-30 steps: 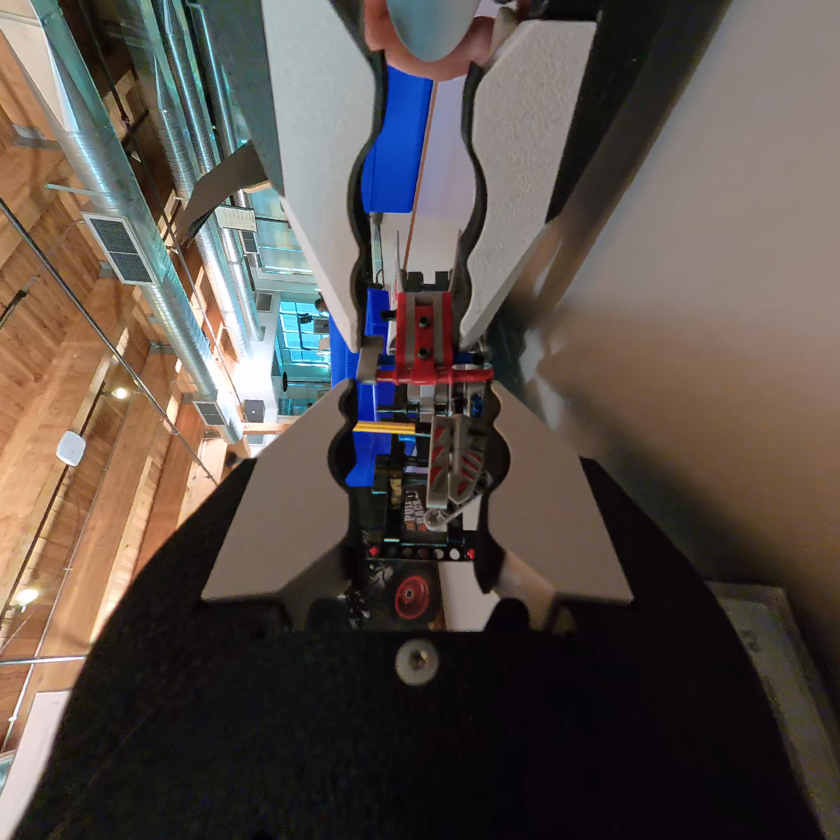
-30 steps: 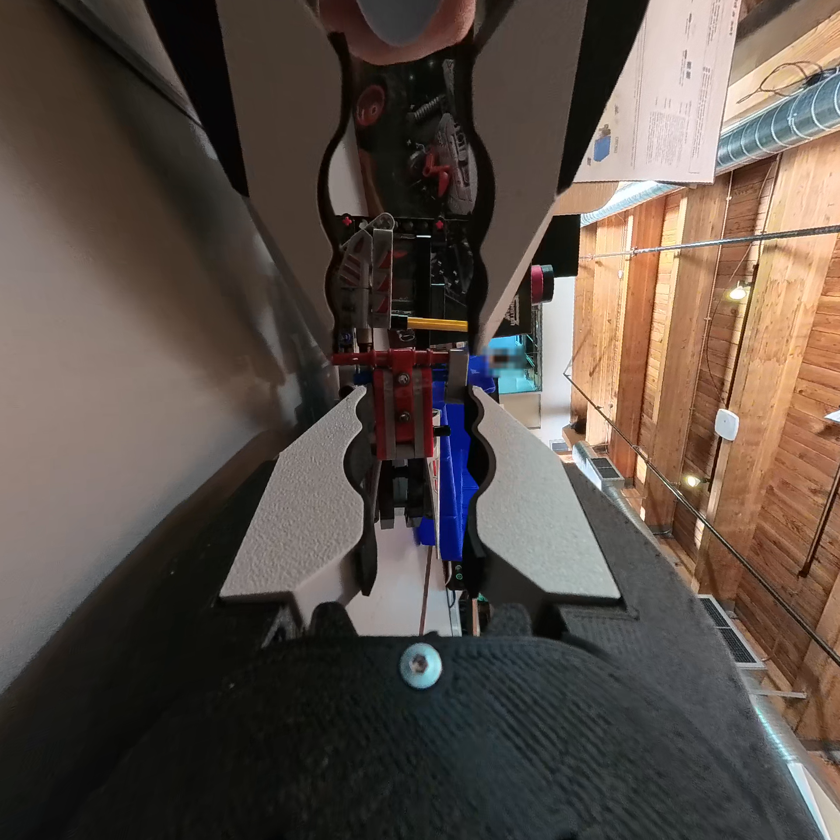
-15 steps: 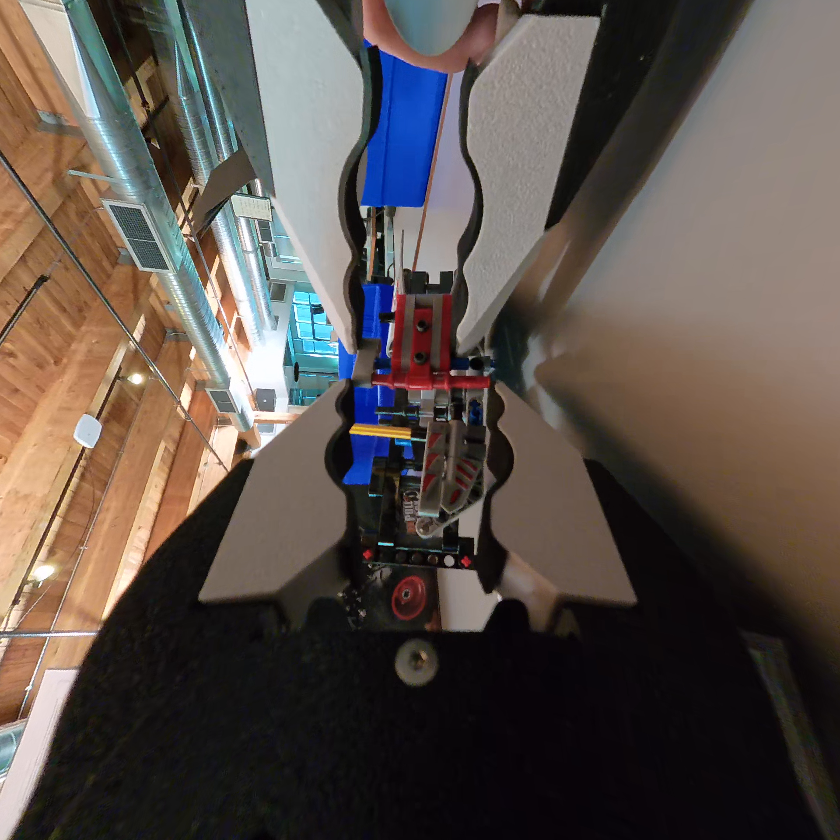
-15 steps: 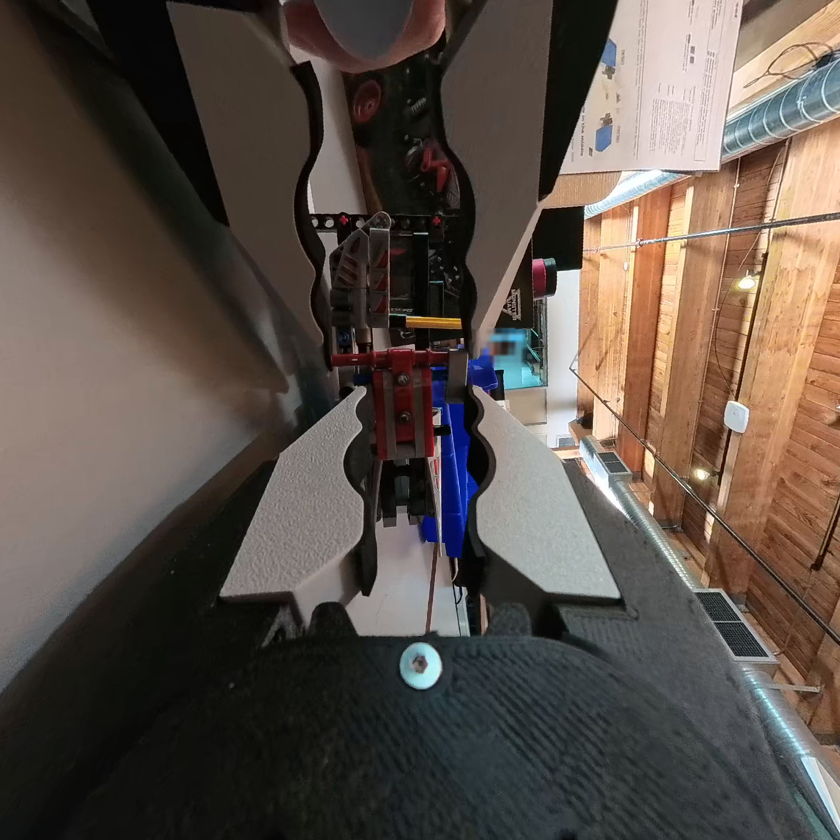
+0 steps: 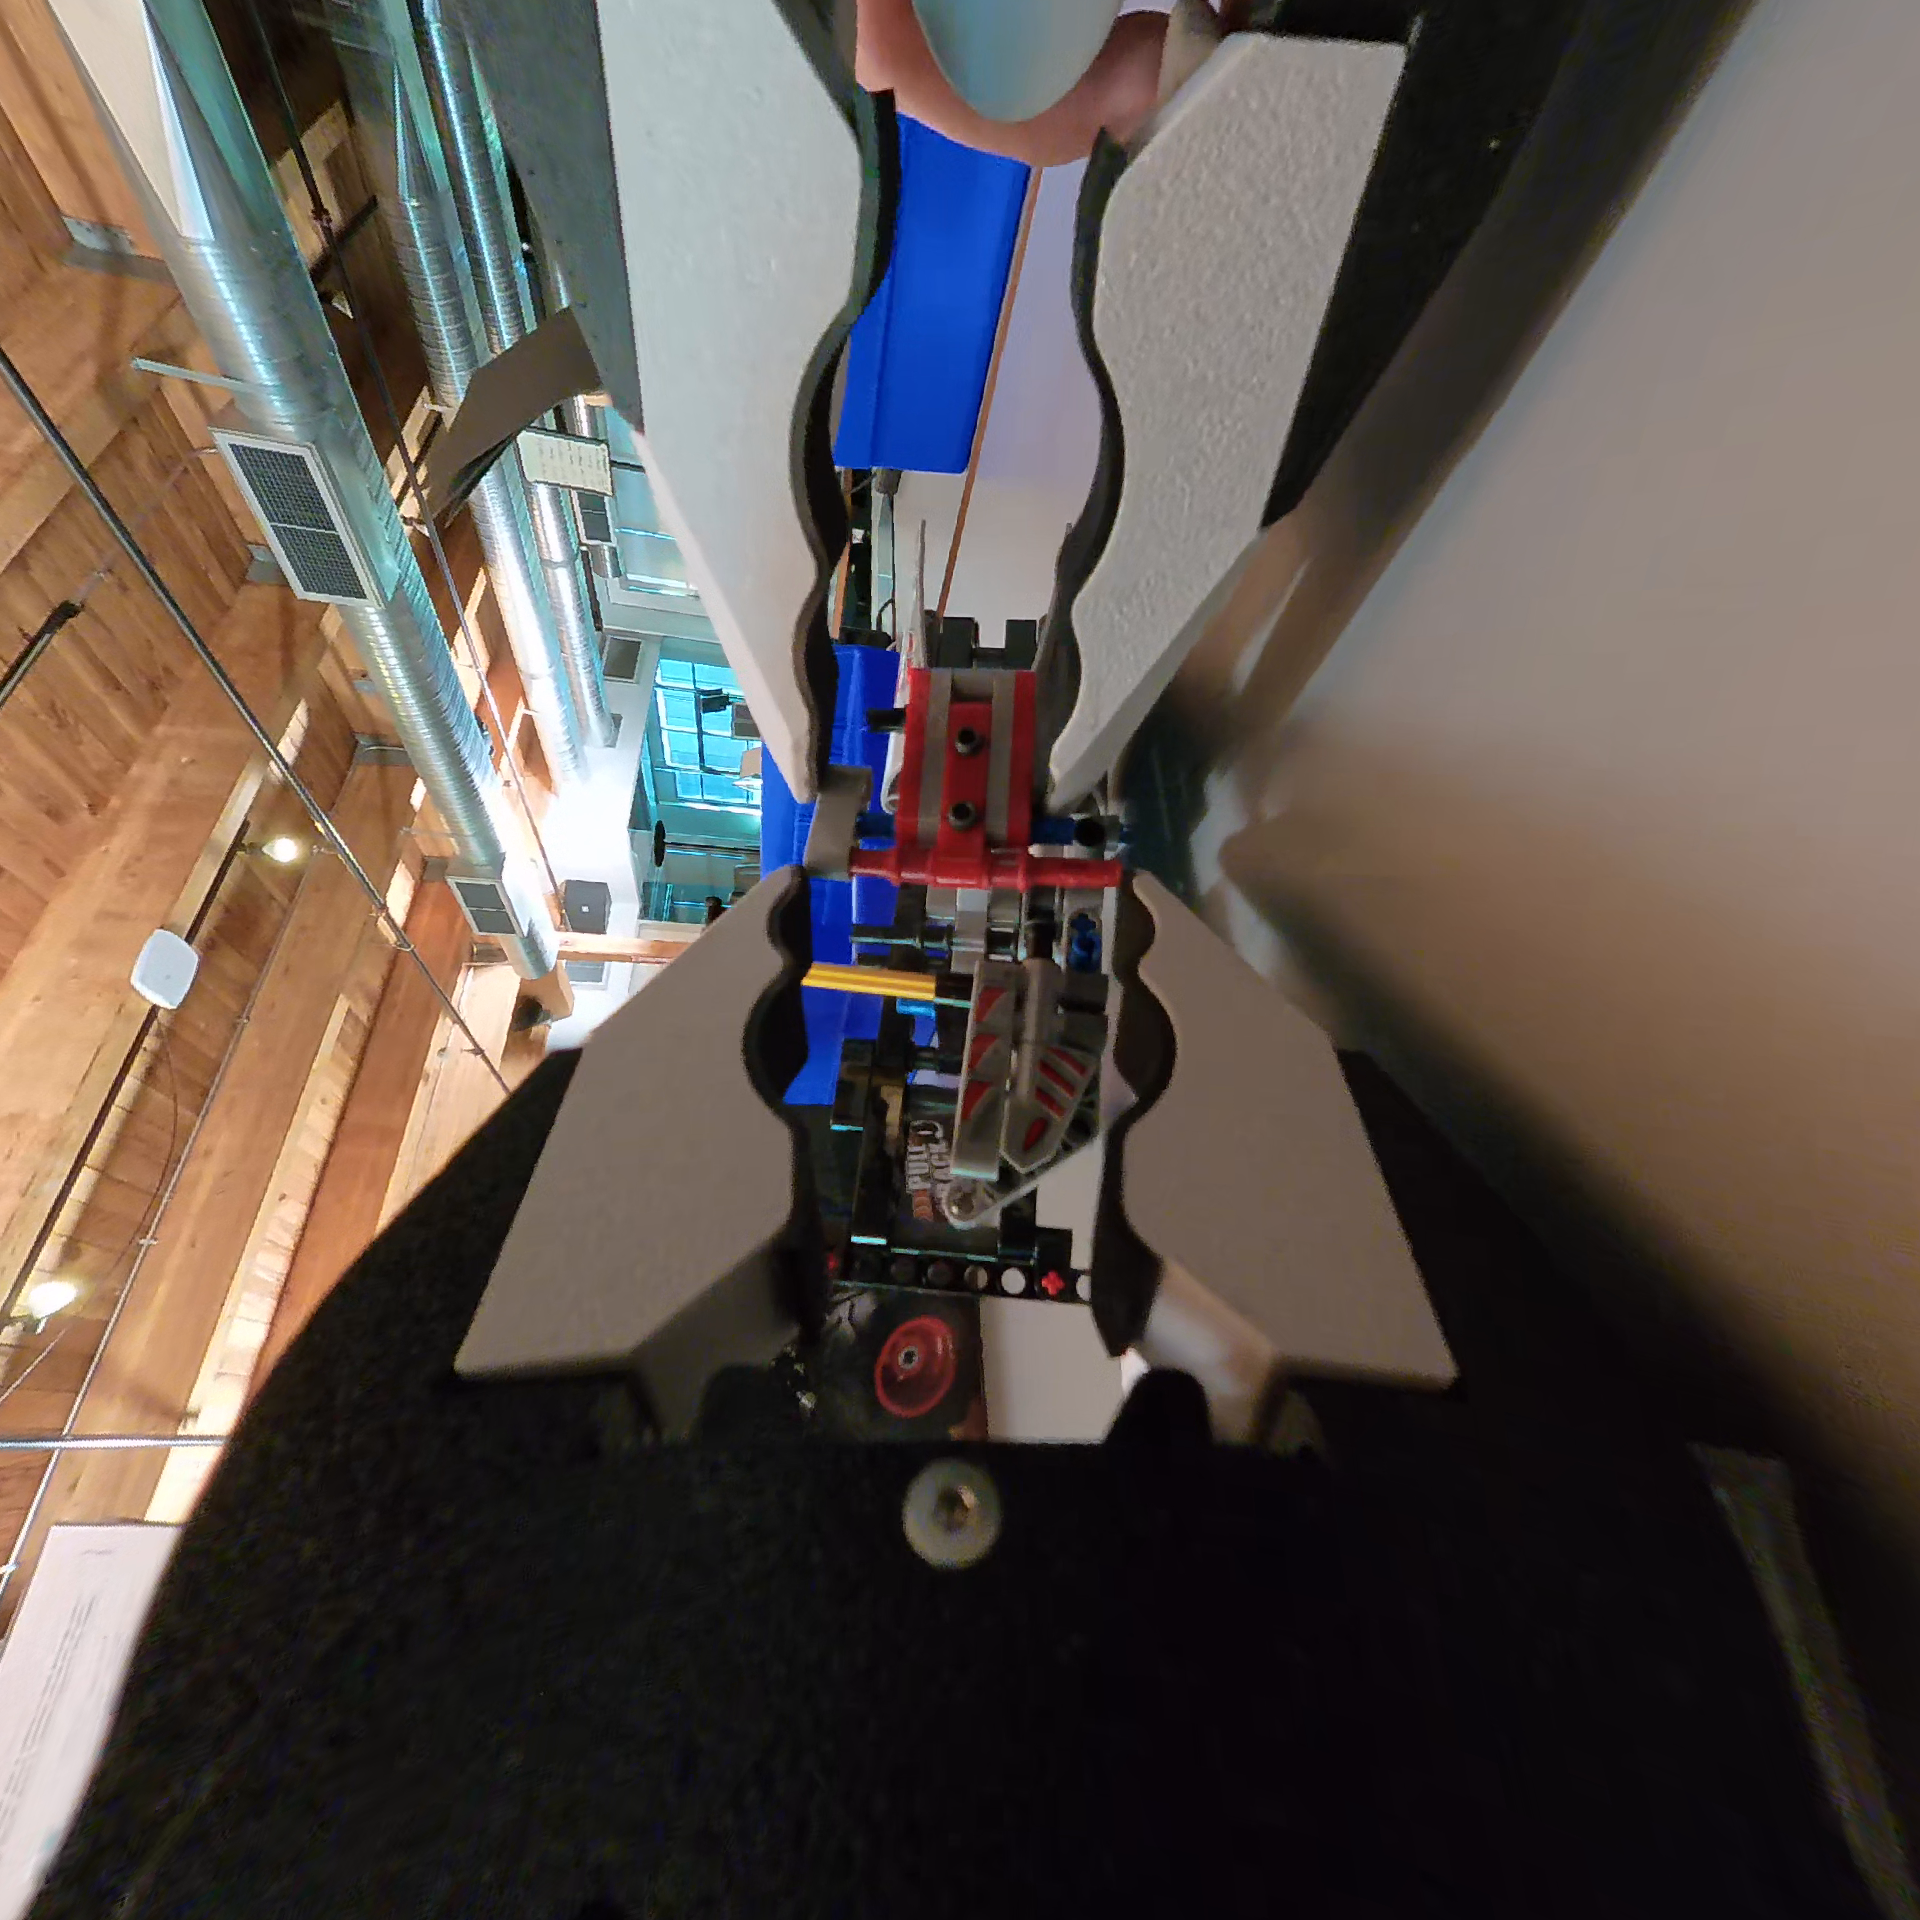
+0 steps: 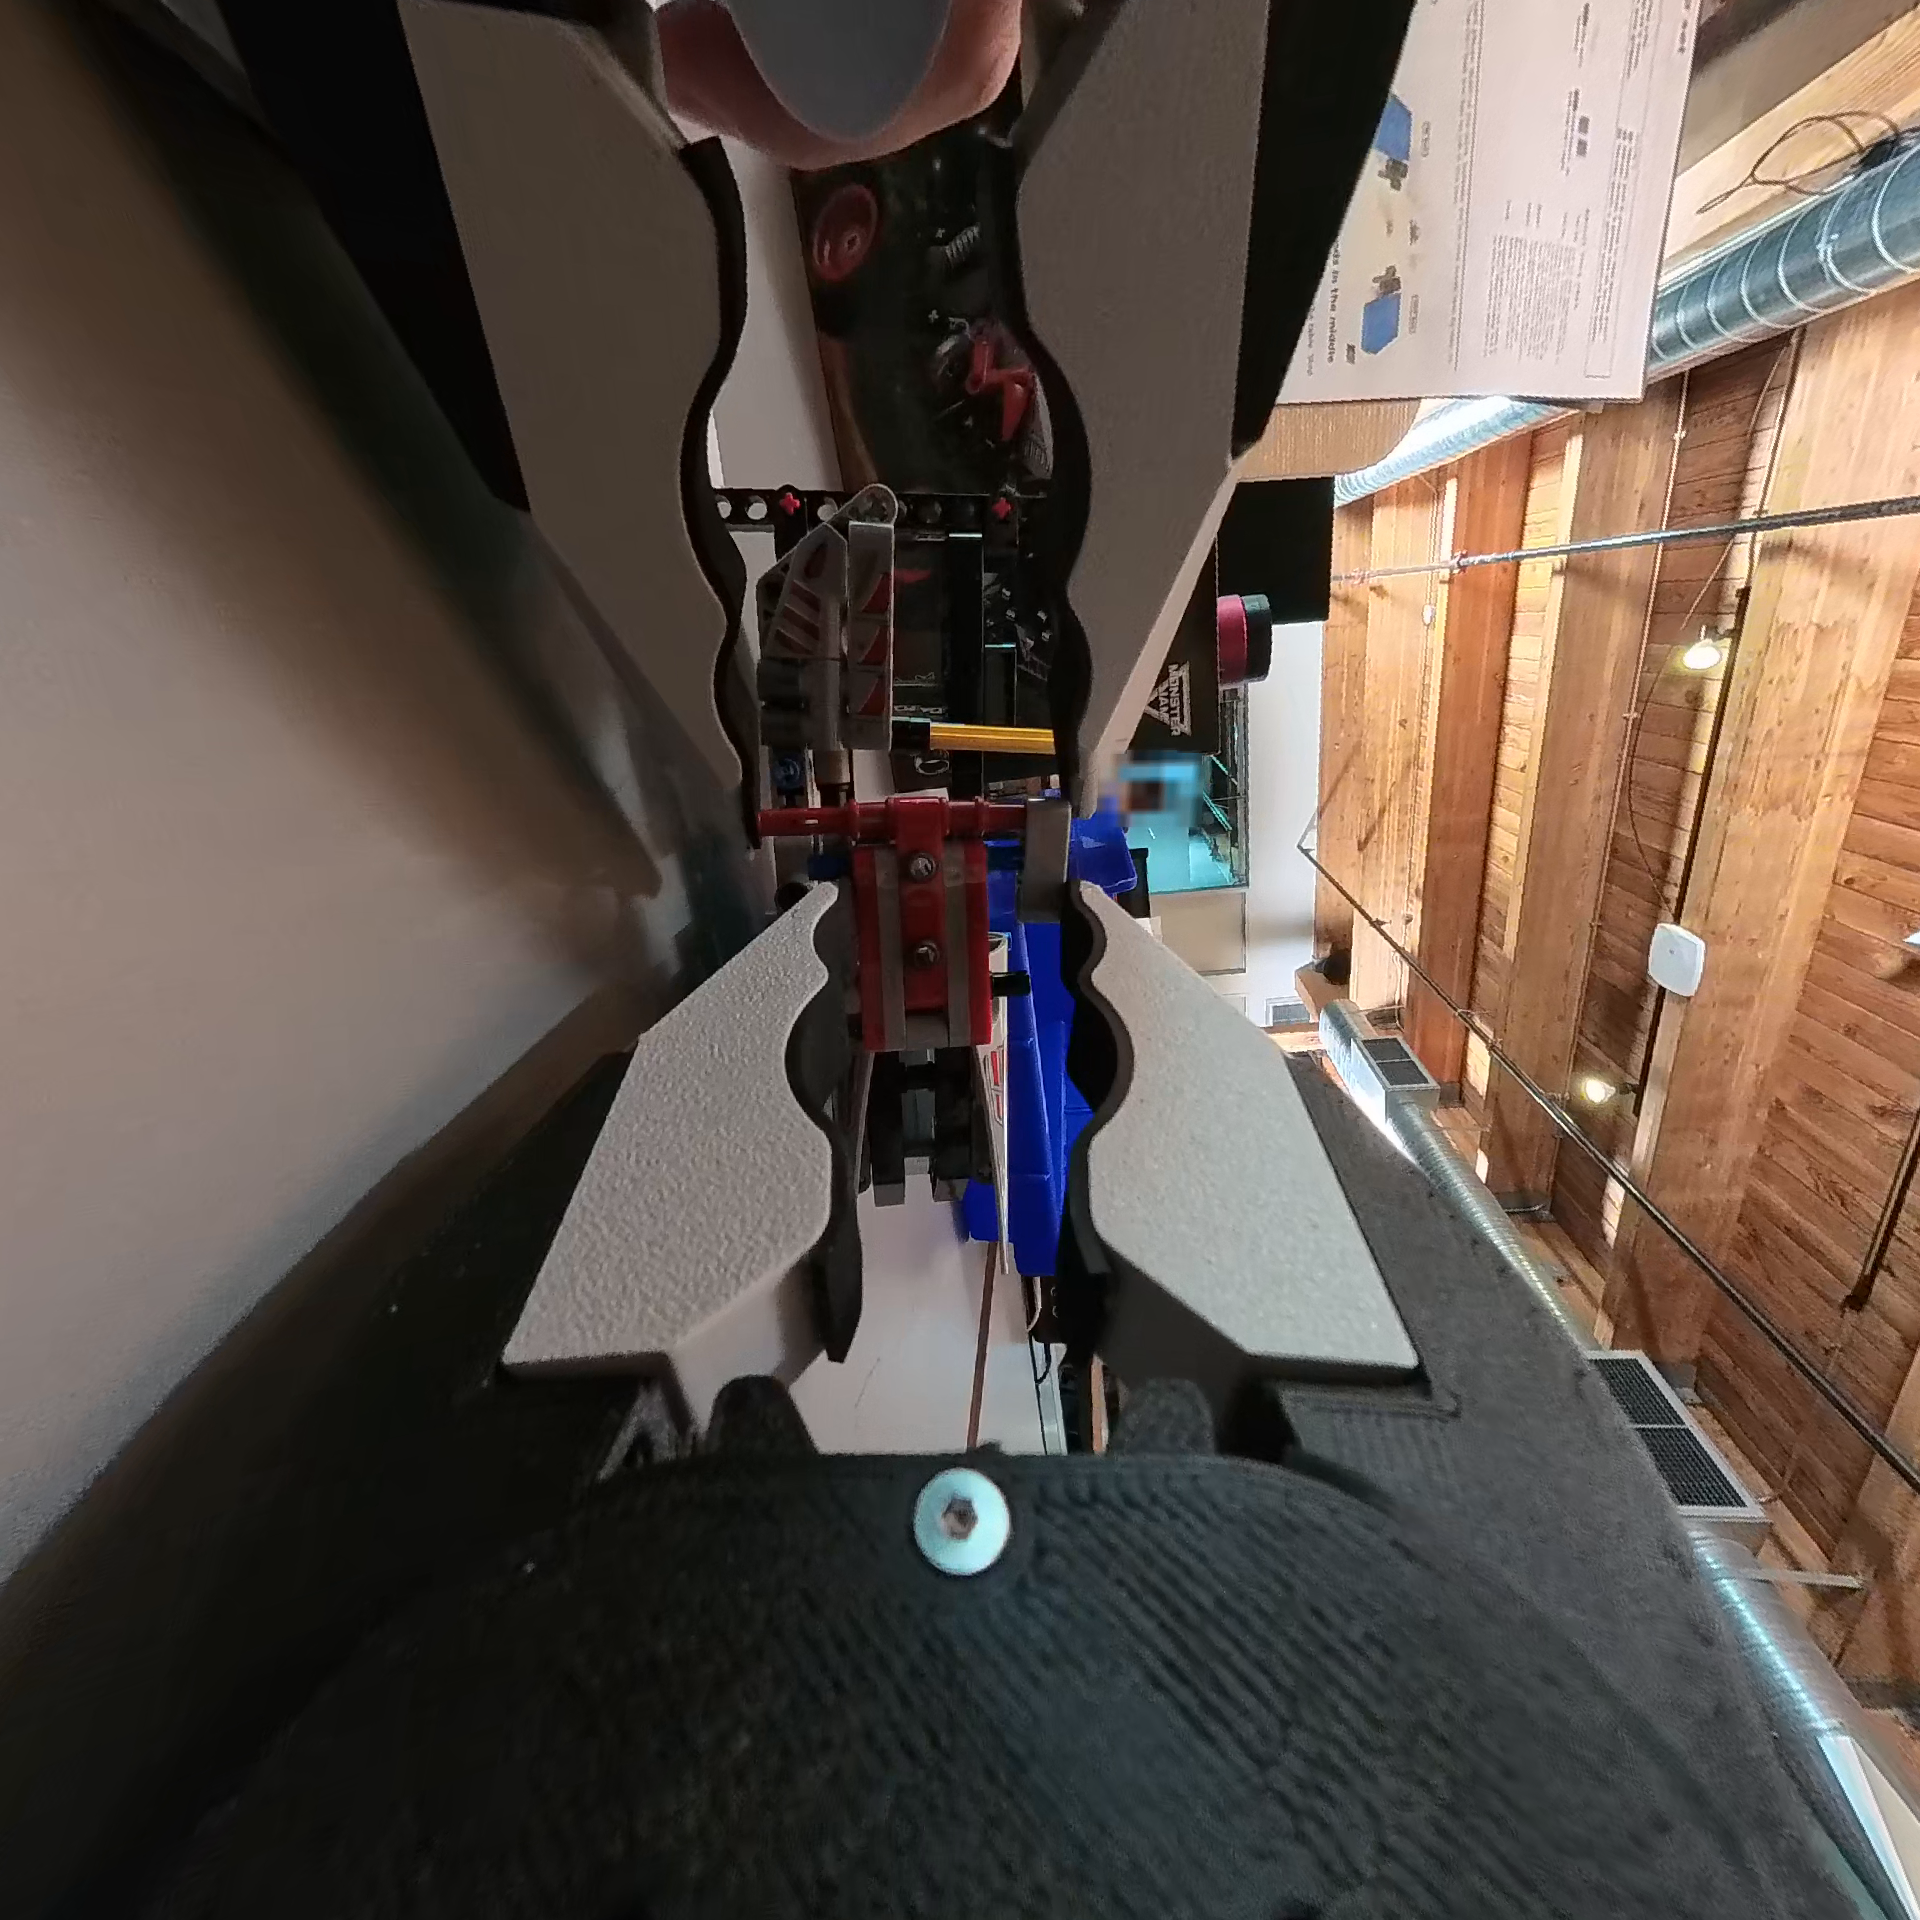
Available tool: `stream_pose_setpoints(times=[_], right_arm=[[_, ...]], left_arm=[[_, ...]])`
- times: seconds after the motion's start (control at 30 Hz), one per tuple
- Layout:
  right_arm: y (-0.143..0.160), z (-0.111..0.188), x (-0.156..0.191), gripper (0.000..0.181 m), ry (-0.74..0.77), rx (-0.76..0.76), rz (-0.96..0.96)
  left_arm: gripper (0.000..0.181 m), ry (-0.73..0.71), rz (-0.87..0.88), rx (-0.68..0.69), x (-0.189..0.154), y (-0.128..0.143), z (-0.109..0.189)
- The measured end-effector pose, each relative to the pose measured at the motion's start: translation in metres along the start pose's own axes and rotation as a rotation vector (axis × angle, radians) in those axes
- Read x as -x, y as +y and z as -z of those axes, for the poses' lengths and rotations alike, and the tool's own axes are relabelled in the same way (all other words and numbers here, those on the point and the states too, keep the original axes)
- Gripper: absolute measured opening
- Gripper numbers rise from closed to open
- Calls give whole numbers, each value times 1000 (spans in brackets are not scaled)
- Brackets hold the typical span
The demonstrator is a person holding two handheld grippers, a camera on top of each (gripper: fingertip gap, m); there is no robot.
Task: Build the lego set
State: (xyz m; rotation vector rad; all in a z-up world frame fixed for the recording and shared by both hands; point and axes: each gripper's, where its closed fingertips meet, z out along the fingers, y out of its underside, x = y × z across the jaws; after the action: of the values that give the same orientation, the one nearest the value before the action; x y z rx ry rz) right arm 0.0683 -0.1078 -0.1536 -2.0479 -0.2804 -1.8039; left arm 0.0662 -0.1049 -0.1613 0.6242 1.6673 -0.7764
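Timber walls and silver ducts (image 5: 312, 343) fill the room. Our left gripper (image 5: 961, 894) and right gripper (image 6: 951, 904) meet tip to tip, each narrowly parted, clasping the lego model (image 5: 971, 831) – red, grey, black – dead centre, toward 12 o'clock from either camera.

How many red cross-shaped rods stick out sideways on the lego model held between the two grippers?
1: a red rod runs crosswise through the lego model, at the seam where both grippers' tips meet. Others may be hidden.

Red lego block (image 5: 966, 769), yellow axle (image 5: 868, 979), seemingly red-striped grey panel (image 5: 1023, 1081)
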Motion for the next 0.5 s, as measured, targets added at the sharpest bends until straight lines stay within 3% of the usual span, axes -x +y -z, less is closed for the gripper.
stream_pose_setpoints(times=[0.5], right_arm=[[1,-1,0,38,-7,18,-10]], left_arm=[[54,-16,-38,31,1,3,-1]])
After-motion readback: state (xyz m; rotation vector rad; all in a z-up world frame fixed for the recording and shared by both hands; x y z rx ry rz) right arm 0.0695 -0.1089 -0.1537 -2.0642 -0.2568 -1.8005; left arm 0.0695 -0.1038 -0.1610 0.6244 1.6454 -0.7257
